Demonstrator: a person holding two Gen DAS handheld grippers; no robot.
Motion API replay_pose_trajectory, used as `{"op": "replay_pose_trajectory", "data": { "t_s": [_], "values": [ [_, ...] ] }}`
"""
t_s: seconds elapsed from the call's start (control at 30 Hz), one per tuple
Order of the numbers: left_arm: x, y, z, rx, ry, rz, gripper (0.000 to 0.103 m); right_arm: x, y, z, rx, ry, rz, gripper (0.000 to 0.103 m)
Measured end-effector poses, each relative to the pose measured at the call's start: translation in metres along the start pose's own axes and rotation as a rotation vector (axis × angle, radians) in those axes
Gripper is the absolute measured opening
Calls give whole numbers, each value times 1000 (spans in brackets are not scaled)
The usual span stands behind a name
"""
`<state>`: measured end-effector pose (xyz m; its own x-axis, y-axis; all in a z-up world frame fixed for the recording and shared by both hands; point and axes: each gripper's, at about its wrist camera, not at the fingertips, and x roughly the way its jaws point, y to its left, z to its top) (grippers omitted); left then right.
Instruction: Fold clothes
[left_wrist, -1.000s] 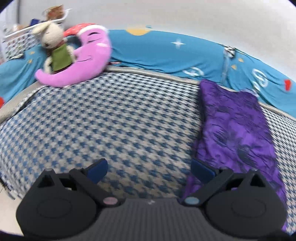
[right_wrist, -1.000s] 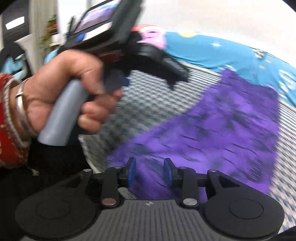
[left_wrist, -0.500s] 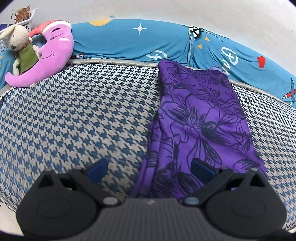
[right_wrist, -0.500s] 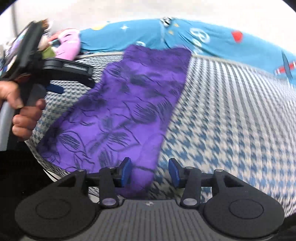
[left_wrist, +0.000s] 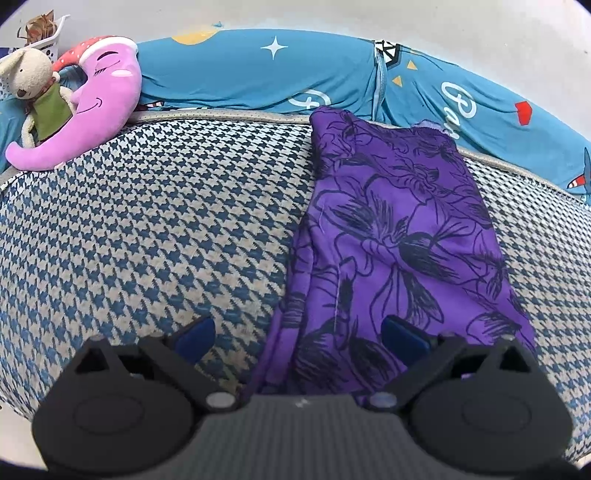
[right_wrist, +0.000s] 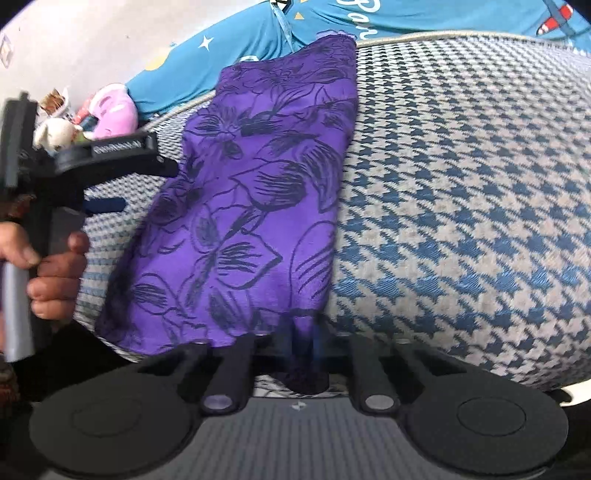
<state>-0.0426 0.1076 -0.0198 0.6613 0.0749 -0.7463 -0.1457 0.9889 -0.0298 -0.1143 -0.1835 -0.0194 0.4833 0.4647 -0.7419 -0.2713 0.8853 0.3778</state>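
Right hand-held gripper (right_wrist: 304, 354) closed on near hem of purple floral-print cloth (right_wrist: 255, 192); left hand-held gripper (left_wrist: 299, 338) spread wide, empty, astride cloth's near left edge. Cloth flat along blue houndstooth mattress (left_wrist: 155, 229). Beyond: blue cartoon-print bedding (left_wrist: 258, 77), pink moon-shaped plush pillow (left_wrist: 99, 99).

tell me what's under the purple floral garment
The purple floral garment lies flat on the blue houndstooth cushion, which shows all around it. Whether anything else sits beneath the cloth is hidden.
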Motion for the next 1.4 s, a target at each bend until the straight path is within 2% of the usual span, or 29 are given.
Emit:
{"op": "replay_pose_trajectory", "data": {
  "t_s": [0.07, 0.2, 0.27, 0.33, 0.5, 0.7, 0.8, 0.87, 0.97, 1.13, 1.27, 1.4],
  "values": [
    [1, 1, 0, -1, 6, 19, 100, -8, 6, -4, -38, 8, 2, 8],
    [4, 0, -1, -1, 41, 49, 100, -12, 19, -12, -135, 25, -49, 9],
    [7, -1, -2, 11, 65, 87, 100, -10, 26, -11, -188, 29, -81, 14],
    [10, -2, -3, 20, 85, 129, 100, -16, 31, -8, -223, 30, -76, 15],
    [14, 3, -8, 41, 109, 221, 100, -34, 37, 7, -324, -19, -75, 24],
    [13, 16, -9, 2, 110, 182, 100, -29, 37, 44, -383, -60, -48, 28],
    [16, 20, -11, -3, 111, 187, 101, -18, 37, 62, -414, -63, -51, 30],
    [16, 18, -12, 26, 94, 225, 101, -8, 37, 75, -436, -56, -50, 30],
    [17, 17, -14, 55, 75, 268, 102, 2, 33, 96, -452, -66, -40, 34],
    [14, 22, -18, 25, 86, 280, 102, 17, 19, 132, -451, -92, -4, 37],
    [9, 25, -16, -16, 93, 266, 102, 34, 0, 157, -380, -117, 15, 38],
    [2, 16, -8, -13, 55, 232, 101, 51, -17, 177, -277, -124, 23, 38]
  ]
}}
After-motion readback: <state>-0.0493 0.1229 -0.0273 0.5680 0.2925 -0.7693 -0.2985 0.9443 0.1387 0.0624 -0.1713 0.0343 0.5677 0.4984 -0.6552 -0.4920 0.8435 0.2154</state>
